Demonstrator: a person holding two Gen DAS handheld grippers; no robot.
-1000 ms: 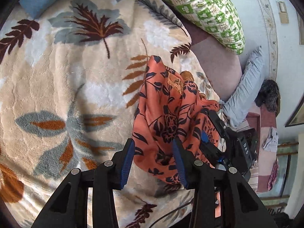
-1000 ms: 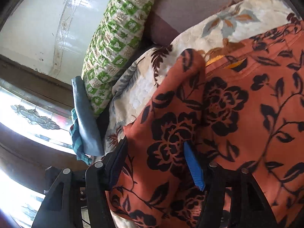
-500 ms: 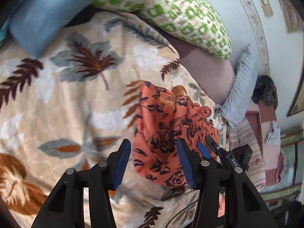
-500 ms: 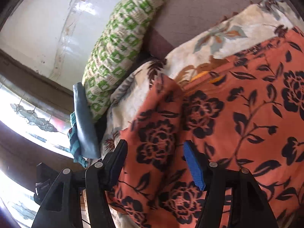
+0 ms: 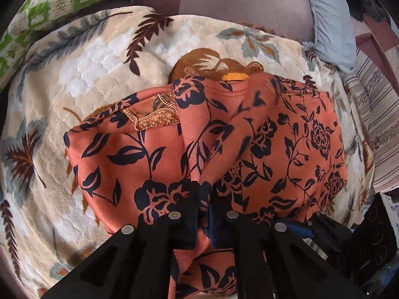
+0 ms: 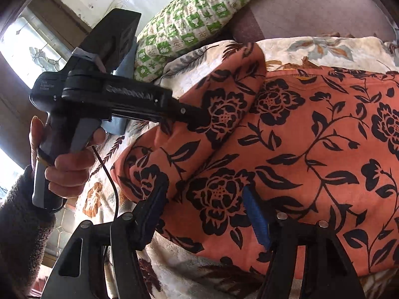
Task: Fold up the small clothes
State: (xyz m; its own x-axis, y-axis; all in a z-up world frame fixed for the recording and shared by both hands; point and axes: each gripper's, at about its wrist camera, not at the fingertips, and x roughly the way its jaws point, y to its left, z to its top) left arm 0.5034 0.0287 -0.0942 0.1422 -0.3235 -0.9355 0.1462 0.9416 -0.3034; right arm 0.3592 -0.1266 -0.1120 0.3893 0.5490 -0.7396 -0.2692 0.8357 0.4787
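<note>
The left gripper is clamped on a raised fold of the orange floral garment, which lies on the leaf-print blanket. The right gripper hangs spread apart over the garment's near edge. No containers show.

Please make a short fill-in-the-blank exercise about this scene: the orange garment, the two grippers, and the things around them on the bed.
1. The left gripper is ____ on a fold of the orange floral garment.
2. The right gripper has its fingers ____, with the garment between them.
3. The garment lies on a cream blanket printed with ____.
4. The pillow behind the blanket is white and ____.

Missing words: shut; open; leaves; green
</note>
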